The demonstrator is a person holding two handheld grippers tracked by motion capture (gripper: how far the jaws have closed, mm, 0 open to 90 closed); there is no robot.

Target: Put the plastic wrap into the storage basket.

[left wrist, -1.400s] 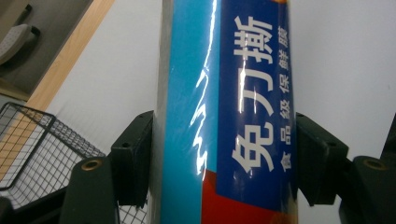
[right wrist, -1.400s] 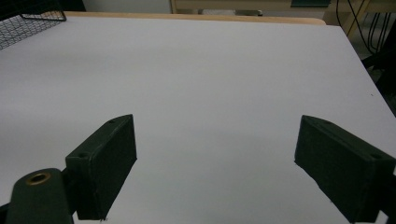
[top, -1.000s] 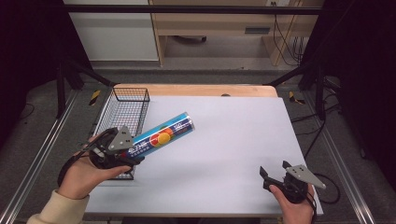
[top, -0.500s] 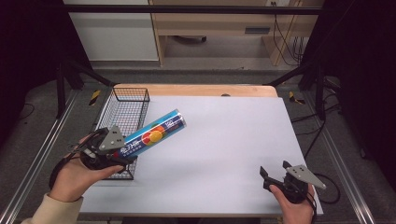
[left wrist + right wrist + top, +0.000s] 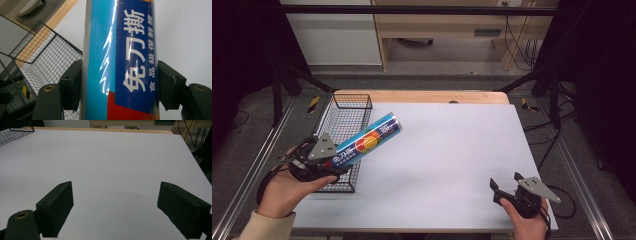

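Observation:
A long blue tube (image 5: 367, 141) with a red and orange label and white Chinese writing is held tilted above the near end of a black wire basket (image 5: 343, 120). My left gripper (image 5: 334, 161) is shut on the tube's lower end; its far end points up and to the right, over the white table. In the left gripper view the tube (image 5: 122, 60) stands between both jaws, pressed by each pad. My right gripper (image 5: 506, 184) rests near the table's front right corner, open, with nothing between its jaws (image 5: 115, 207).
The wire basket stands along the left edge of the white tabletop (image 5: 447, 150) and looks empty. A wooden strip (image 5: 432, 96) borders the table's far side. Metal rails and cables run on the floor either side.
My left gripper has carried the tube leftward, from over the table's left part to above the basket's near end. The right gripper has stayed put, open.

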